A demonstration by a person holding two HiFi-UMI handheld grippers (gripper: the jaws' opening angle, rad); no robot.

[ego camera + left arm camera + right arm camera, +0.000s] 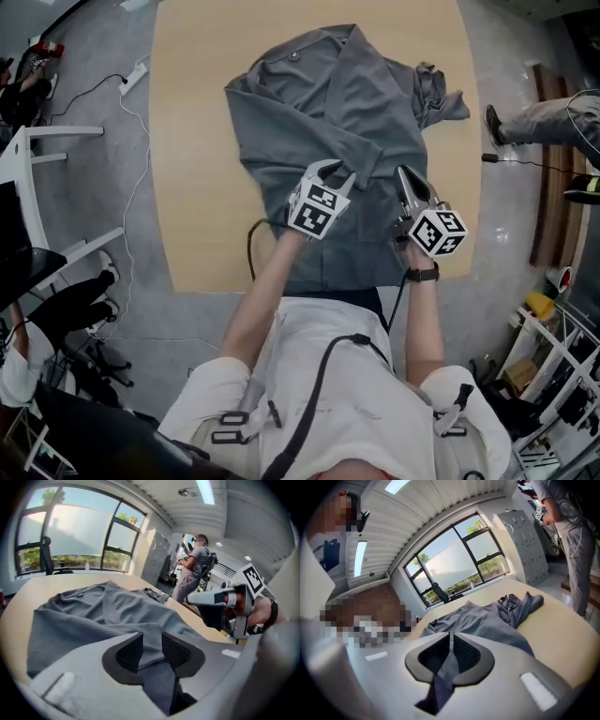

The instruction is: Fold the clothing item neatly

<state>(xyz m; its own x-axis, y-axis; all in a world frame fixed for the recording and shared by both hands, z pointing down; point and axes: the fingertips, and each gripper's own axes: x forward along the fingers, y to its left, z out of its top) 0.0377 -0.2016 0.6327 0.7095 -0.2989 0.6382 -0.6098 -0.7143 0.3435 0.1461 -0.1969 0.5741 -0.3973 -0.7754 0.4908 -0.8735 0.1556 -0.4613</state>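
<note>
A grey shirt (337, 103) lies crumpled on the tan table (187, 141), its collar at the far end and a sleeve bunched at the far right. My left gripper (337, 175) is over the shirt's near fold. In the left gripper view its jaws (151, 651) stand apart, and a strip of the grey cloth (93, 616) runs loosely through the gap. My right gripper (405, 176) is just to its right, at the shirt's near right edge. In the right gripper view it (451, 656) is shut, pinching a thin fold of the shirt (487, 620).
A person's leg and shoe (539, 120) stand beside the table's right edge, near a wooden bench (546, 187). A power strip (136, 75) and cables lie on the floor to the left. Chairs and white frames crowd the lower left, shelving the lower right.
</note>
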